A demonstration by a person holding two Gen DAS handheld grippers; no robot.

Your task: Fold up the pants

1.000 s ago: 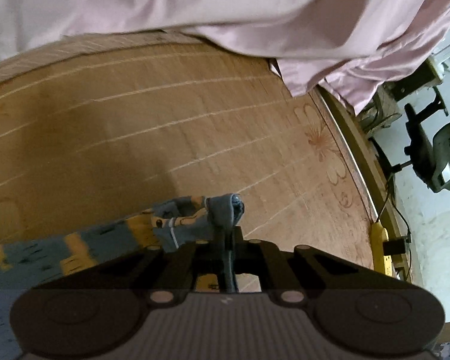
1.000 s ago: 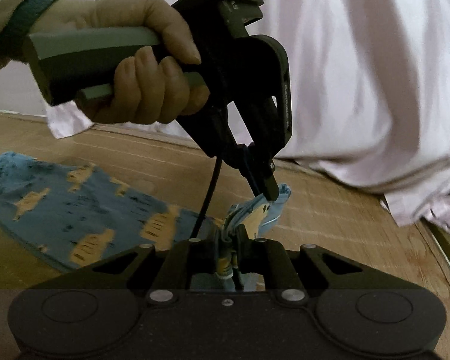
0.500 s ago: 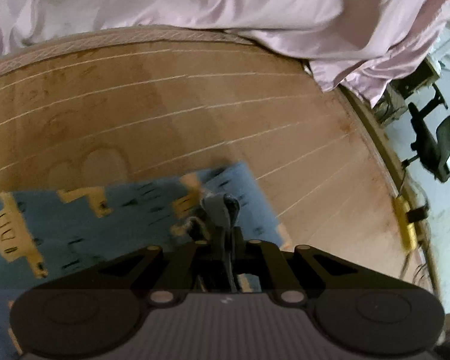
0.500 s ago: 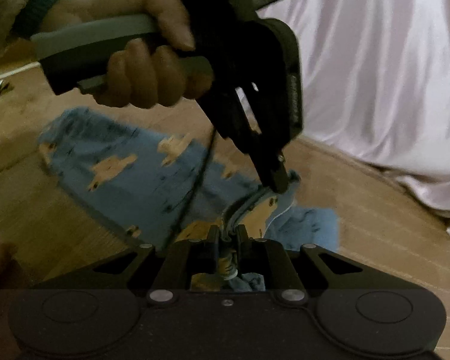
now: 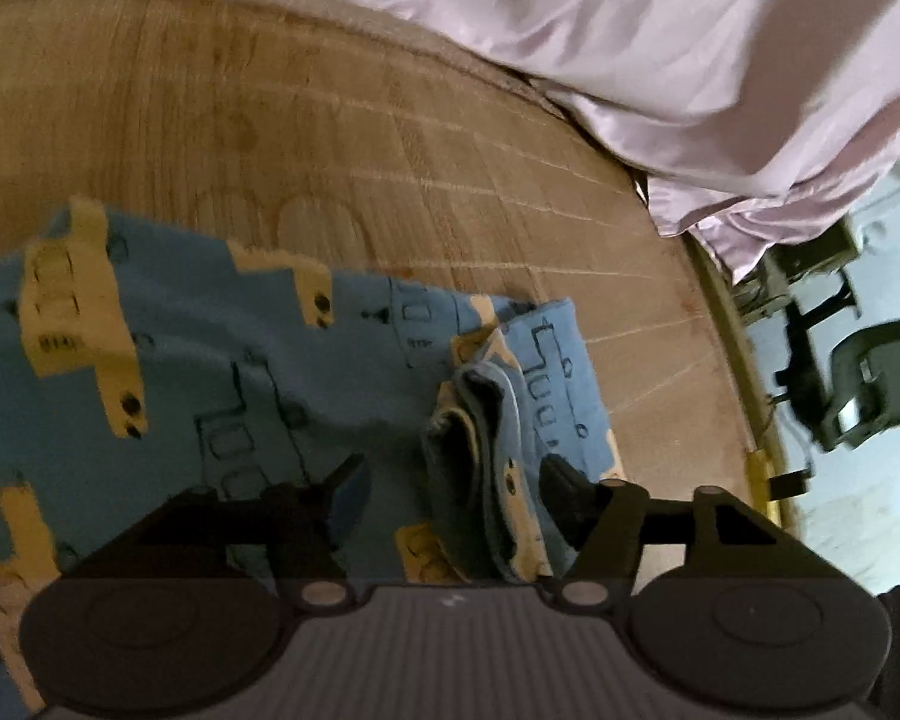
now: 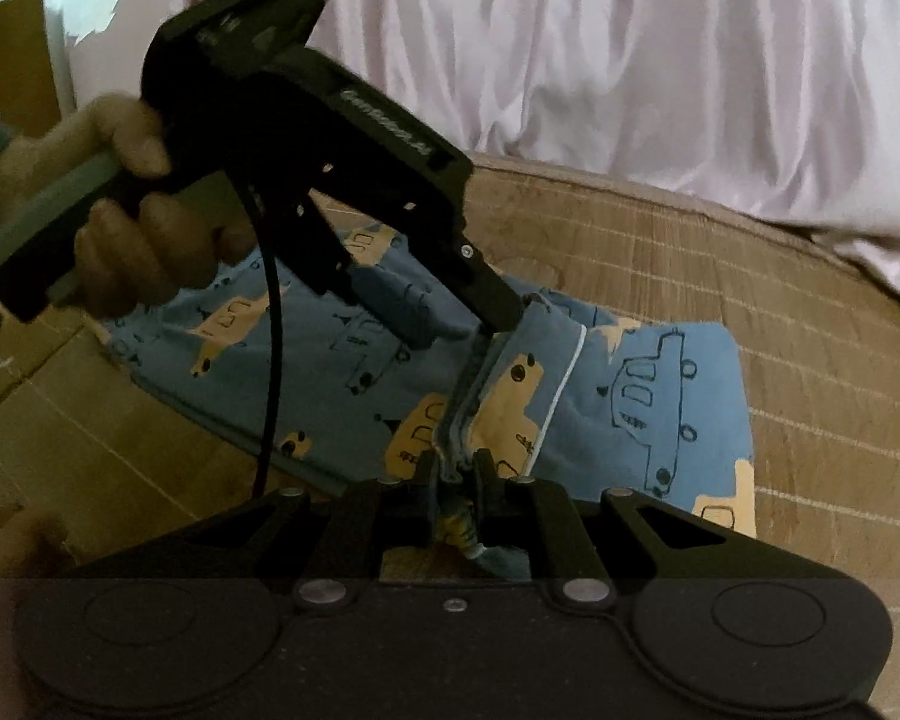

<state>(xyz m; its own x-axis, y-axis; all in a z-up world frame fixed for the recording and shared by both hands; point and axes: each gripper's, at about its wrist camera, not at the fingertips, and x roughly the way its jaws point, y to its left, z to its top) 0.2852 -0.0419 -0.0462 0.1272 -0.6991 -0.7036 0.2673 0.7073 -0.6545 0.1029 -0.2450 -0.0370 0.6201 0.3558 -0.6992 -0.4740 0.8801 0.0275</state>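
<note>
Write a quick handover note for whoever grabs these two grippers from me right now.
Left gripper: jaws open, the bunched edge of the pants lying loose between them.
Right gripper: shut on the pants edge, low over the mat.
Pants: on the woven mat, one end doubled over.
Done: first fold laid down.
Left: release right side, flatten, probably fold again.

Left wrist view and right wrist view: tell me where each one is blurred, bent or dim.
Left wrist view: motion blur smears the pink sheet and mat; fisheye bends the mat's edge; corners dark. Right wrist view: dim overall, the hand on the left gripper is blurred, the pants print stays fairly sharp.
</note>
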